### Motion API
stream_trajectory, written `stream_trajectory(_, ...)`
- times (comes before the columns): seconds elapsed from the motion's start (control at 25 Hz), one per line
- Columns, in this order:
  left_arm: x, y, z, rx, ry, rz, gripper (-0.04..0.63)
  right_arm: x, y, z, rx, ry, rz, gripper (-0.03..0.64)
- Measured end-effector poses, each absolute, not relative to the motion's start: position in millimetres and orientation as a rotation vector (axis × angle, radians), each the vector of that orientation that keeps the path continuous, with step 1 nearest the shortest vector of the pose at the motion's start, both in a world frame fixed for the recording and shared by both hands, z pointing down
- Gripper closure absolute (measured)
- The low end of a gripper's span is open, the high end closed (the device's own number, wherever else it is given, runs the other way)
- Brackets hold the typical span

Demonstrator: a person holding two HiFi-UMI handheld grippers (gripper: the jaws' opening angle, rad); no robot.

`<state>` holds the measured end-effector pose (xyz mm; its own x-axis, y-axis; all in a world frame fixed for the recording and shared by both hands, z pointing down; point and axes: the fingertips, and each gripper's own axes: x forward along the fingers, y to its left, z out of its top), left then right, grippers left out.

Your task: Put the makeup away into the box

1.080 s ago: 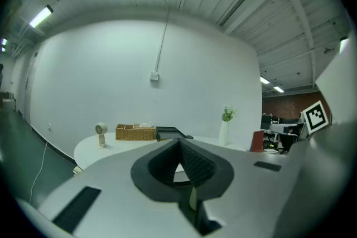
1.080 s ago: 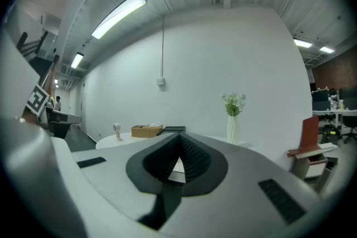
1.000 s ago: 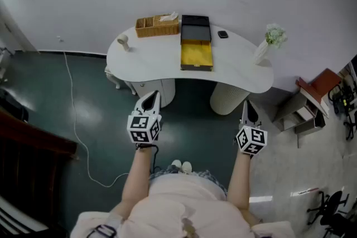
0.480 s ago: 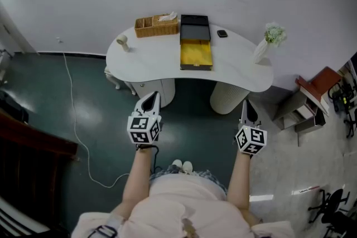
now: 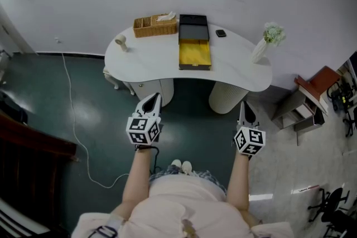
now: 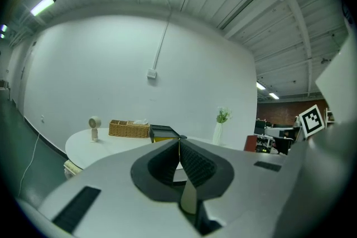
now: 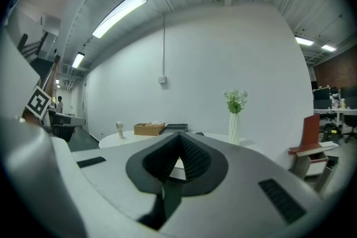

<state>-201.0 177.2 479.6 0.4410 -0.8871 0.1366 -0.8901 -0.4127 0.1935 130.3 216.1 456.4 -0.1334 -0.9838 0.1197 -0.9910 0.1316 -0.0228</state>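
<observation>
An open black box with a yellow lining [image 5: 194, 54] lies on the white curved table [image 5: 145, 61], its lid [image 5: 193, 28] raised toward the wall. A small black item [image 5: 221, 33] lies just right of the lid. Both grippers hang over the floor, short of the table's front edge. My left gripper [image 5: 153, 98] is shut and empty; my right gripper [image 5: 244, 106] is shut and empty too. In the left gripper view the closed tips [image 6: 179, 140] point at the box [image 6: 163, 133]. The right gripper's closed tips [image 7: 179, 135] point across the table.
A wicker basket [image 5: 155, 25] stands left of the box, a small cream stand-up object [image 5: 120, 42] at the table's left end, a white vase with flowers [image 5: 262, 50] at its right end. A cable [image 5: 72, 114] runs over the floor. A red-brown chair [image 5: 321, 83] stands right.
</observation>
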Motion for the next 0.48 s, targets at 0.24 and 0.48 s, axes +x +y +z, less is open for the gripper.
stream_trajectory(0.24,-199.8,176.8,477.7,2.487,-1.479,-0.029,0.564,135.2,218.0,460.2,2.028,-2.29,0.168,0.601)
stream_trajectory(0.48,-201.1,178.5,460.5,2.514,-1.408,-0.214,0.26,138.3,219.6,462.0,2.04,-2.276,0.189,0.601)
